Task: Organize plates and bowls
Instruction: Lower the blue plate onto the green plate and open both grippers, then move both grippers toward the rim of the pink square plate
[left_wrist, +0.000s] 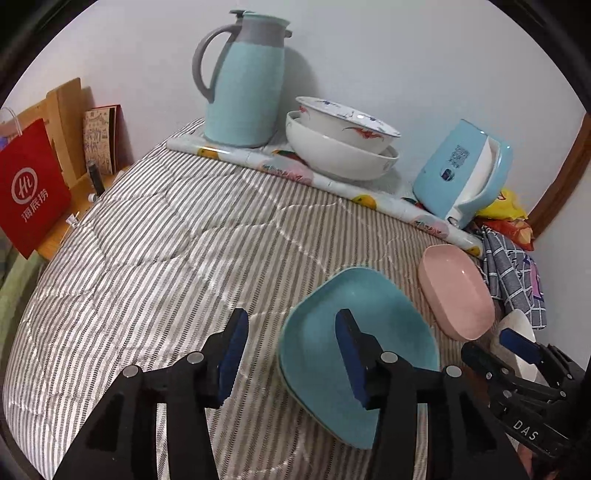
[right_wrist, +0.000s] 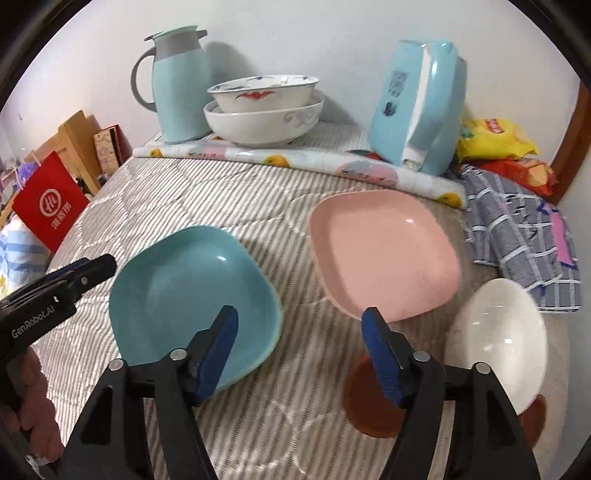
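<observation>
over a striped quilt (left_wrist: 147, 251) spread like a tabletop, seen from the left wrist, the left gripper (left_wrist: 291, 354) hangs with its blue-padded fingers (left_wrist: 232, 350) wide apart and gripping nothing; one pad sits above the bowl of a teal plate (left_wrist: 354, 332), the other out over bare quilt, a stance that looks like a line-up on the plate's near rim. a pink plate (left_wrist: 456, 291) lies just beside the teal one, toward the right. at the back, two white bowls (left_wrist: 340, 147) are already nested on a fruit-print mat (left_wrist: 295, 170) beside a teal jug (left_wrist: 243, 85) and a blue kettle (left_wrist: 461, 170), likely the spot where stacks gather. a red paper bag (left_wrist: 31, 188) at the left edge shows a white "hi" roundel over chinese characters. the right gripper (left_wrist: 517, 343) enters at the lower right, stamped "das".

from the right wrist, the right gripper (right_wrist: 299, 350) is likewise spread and empty, poised over quilt between the teal plate (right_wrist: 192, 295) and the pink plate (right_wrist: 384, 254), which lie apart. a white bowl (right_wrist: 498, 339) rests to its right over a brown dish (right_wrist: 373, 402), partly hidden. the left gripper (right_wrist: 74, 277) reaches in from the left, lettered "genrobot.ai". a yellow snack packet (right_wrist: 495, 140) by the kettle (right_wrist: 417, 107) carries a red logo too small to read; the kettle's label bears a square code.
</observation>
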